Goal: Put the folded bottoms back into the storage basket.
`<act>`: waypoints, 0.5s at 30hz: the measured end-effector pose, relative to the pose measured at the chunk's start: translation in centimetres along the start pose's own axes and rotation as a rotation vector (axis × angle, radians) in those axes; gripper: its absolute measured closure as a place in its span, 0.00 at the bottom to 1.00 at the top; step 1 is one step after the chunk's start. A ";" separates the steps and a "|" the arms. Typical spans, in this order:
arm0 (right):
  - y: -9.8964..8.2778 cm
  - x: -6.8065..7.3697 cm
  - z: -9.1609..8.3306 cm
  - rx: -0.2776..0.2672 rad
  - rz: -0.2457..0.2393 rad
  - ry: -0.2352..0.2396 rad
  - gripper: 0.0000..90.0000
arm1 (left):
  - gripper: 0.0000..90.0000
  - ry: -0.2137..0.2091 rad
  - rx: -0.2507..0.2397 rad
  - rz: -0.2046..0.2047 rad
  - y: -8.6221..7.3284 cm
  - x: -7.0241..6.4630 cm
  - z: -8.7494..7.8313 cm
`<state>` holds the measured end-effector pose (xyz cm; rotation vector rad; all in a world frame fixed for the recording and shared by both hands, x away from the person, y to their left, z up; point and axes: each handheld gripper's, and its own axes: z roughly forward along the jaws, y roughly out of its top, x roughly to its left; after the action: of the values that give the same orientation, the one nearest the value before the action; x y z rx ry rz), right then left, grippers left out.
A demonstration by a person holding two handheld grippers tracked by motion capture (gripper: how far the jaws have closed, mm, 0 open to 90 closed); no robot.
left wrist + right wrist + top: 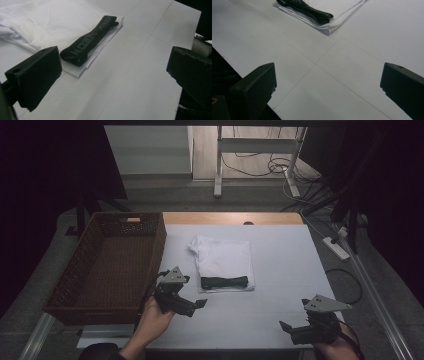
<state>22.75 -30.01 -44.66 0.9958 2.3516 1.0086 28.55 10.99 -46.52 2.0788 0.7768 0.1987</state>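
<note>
The left tongs [201, 304] are held in the left hand [152, 312] near the front edge of the table, toward its left corner, with the jaws spread wide and pointing to the right. The right tongs [286, 326] sit in the right hand [336, 346] at the front right corner, jaws also wide apart, pointing left.

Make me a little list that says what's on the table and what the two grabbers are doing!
table: white top
shirt: white, folded, lying flat mid-table
band: black, lettered, lying on the shirt's near edge
basket: brown wicker, nothing inside, at the table's left edge
left gripper: open, holds nothing, just near-left of the shirt
right gripper: open, holds nothing, at the table's near right corner
</note>
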 end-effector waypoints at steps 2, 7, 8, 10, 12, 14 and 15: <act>0.0 0.0 0.0 0.000 -0.001 0.000 0.01 | 0.00 0.000 0.005 -0.003 0.3 0.3 0.5; 0.0 0.0 0.0 0.001 -0.001 0.000 0.01 | 0.00 0.008 0.005 -0.007 0.8 1.1 1.6; 0.0 0.0 0.0 0.001 -0.001 0.001 0.01 | 0.00 0.012 0.002 -0.001 0.9 1.2 1.8; 0.0 0.0 0.0 0.001 -0.002 0.001 0.01 | 0.00 0.027 0.001 0.016 1.1 1.4 2.2; 0.0 0.0 0.0 0.002 -0.001 0.001 0.01 | 0.00 0.035 0.003 0.021 1.4 1.7 2.5; 0.0 0.0 0.0 0.002 -0.002 0.000 0.01 | 0.00 0.031 0.004 0.010 1.6 2.1 2.9; 0.0 0.0 0.0 0.002 -0.002 0.000 0.01 | 0.00 0.029 0.006 0.001 1.6 2.2 3.1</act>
<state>22.77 -29.99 -44.67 0.9936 2.3538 1.0059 32.29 9.50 -47.38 2.0863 0.7950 0.2282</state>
